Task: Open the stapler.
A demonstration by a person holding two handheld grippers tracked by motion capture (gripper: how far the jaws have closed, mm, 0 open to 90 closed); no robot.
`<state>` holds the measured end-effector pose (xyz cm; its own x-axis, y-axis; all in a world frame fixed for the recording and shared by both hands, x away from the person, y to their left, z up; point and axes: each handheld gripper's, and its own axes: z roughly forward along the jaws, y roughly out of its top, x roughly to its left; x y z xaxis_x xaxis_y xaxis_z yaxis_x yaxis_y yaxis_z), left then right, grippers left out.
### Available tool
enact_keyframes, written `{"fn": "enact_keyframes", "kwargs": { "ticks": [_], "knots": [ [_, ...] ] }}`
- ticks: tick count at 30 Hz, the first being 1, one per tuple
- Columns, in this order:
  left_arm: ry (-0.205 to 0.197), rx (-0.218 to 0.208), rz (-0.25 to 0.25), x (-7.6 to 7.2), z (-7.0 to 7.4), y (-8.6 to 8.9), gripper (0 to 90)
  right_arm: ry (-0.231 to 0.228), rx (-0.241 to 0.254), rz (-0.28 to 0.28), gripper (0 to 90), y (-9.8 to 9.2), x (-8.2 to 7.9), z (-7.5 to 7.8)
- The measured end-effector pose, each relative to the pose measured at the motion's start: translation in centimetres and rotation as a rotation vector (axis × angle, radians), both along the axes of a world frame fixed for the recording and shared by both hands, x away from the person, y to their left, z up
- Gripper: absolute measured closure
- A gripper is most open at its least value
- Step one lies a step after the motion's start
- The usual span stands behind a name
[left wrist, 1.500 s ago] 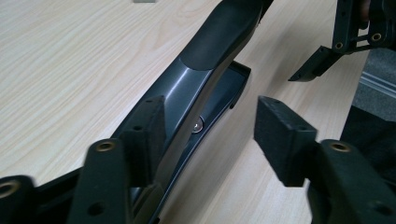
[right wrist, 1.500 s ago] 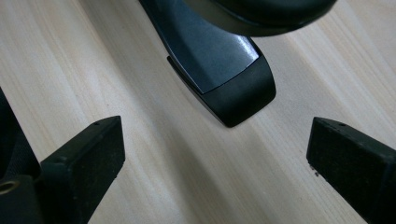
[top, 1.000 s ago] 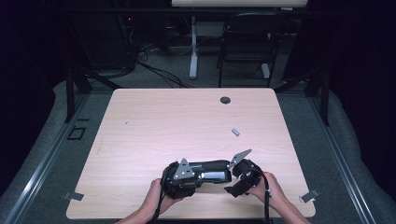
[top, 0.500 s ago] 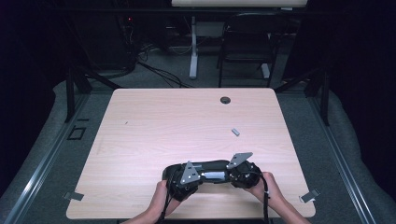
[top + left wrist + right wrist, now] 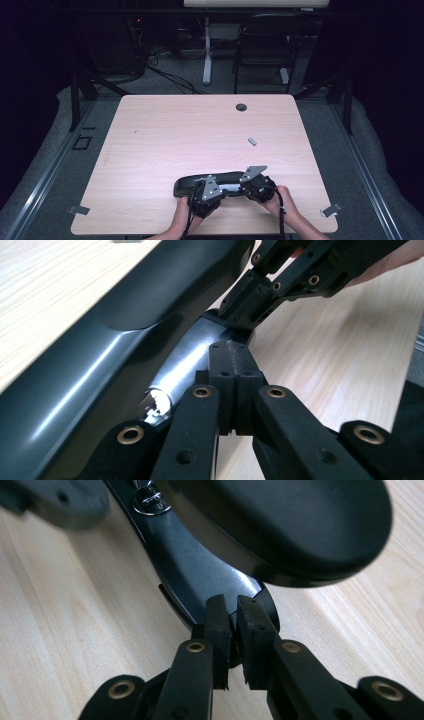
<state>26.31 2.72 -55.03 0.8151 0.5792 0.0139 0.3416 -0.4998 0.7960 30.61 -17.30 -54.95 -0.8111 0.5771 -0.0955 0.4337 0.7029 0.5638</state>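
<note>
A long black object (image 5: 192, 181) with a padded upper part (image 5: 280, 525) and a glossy lower plate (image 5: 190, 565) lies near the table's front edge. My right gripper (image 5: 241, 186) (image 5: 233, 607) has just been closing its jaws and is shut on the plate's thin end, which sits between the pads. My left gripper (image 5: 219, 189) (image 5: 229, 352) is shut, pads together, with nothing visible between them. Its tips rest against the glossy plate (image 5: 190, 355) beside a small metal screw (image 5: 157, 405). The right gripper (image 5: 280, 280) sits just ahead of it in the left gripper view.
The light wooden table (image 5: 160, 145) bears a small grey piece (image 5: 252, 141) right of centre and a dark round grommet (image 5: 241, 107) near its far edge. A chair (image 5: 262, 45) and desk legs stand behind it. Tape tabs (image 5: 332, 210) mark the floor.
The two grippers have drawn closer together over the black object. The left one moved right and down onto it. The object now lies flatter and further left.
</note>
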Motion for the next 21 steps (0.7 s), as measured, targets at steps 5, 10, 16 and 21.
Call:
{"fn": "enact_keyframes", "kwargs": {
  "ticks": [5, 10, 16, 21],
  "knots": [
    [-0.023, -0.046, 0.041, 0.0, -0.8, -0.9, 90.0, -0.007, 0.029, -0.012, 86.9, -0.2, 0.0, -0.2],
    [-0.01, -0.091, 0.063, 0.3, -1.1, -1.5, 90.0, -0.023, 0.03, -0.005, 88.7, -0.3, -0.3, -0.4],
    [0.012, -0.11, 0.077, 0.6, -1.6, -2.1, 90.0, -0.034, 0.054, -0.018, 88.2, -0.6, -0.4, -0.6],
    [0.015, -0.118, 0.084, 0.9, -1.7, -2.3, 90.0, -0.019, 0.085, -0.038, 86.5, -0.9, -0.2, -0.6]
  ]
}}
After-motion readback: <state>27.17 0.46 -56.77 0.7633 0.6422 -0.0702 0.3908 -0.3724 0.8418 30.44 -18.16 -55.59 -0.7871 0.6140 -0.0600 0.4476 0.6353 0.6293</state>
